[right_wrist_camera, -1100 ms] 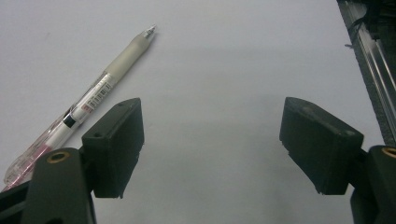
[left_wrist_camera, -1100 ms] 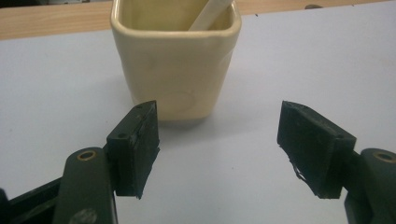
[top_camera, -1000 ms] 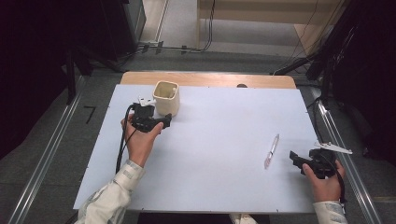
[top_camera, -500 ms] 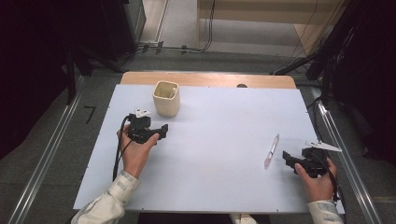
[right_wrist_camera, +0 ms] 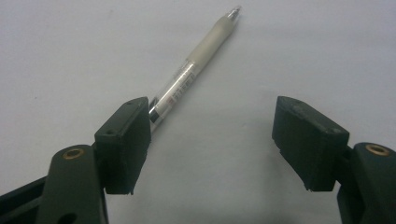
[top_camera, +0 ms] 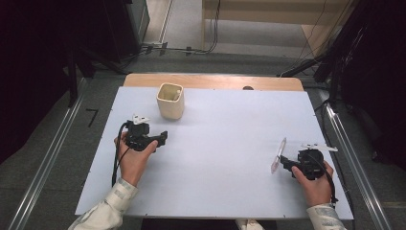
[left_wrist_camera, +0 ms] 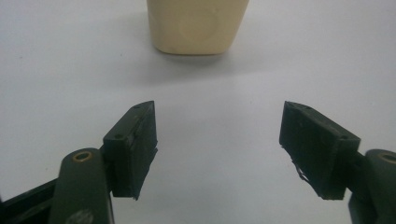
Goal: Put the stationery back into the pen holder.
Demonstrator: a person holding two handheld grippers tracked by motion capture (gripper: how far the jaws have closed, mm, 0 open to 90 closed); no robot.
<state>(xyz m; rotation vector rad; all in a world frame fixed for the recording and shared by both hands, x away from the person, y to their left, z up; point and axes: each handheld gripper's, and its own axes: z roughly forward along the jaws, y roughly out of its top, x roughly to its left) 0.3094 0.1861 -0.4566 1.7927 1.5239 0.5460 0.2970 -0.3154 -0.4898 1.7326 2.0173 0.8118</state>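
Observation:
A cream cup (top_camera: 170,101) stands upright at the back left of the white table (top_camera: 220,134); its lower body (left_wrist_camera: 198,25) is ahead of my left gripper (left_wrist_camera: 217,135). That left gripper (top_camera: 160,138) is open, empty, a short way in front of the cup. At the right lies a clear pen (top_camera: 277,154). My right gripper (top_camera: 283,162) is open at the pen's near end. Its jaws have just been closing a little. The pen (right_wrist_camera: 196,65) runs away from the tip of the left jaw, and nothing is pressed between the pads.
A wooden strip (top_camera: 215,80) borders the table's far edge. Metal rails (top_camera: 45,158) run along the floor on both sides. Dark furniture and cables (top_camera: 158,48) stand beyond the table.
My left hand has drawn back from beside the cup toward the person. My right hand has slid left until its jaws reach the pen's near end.

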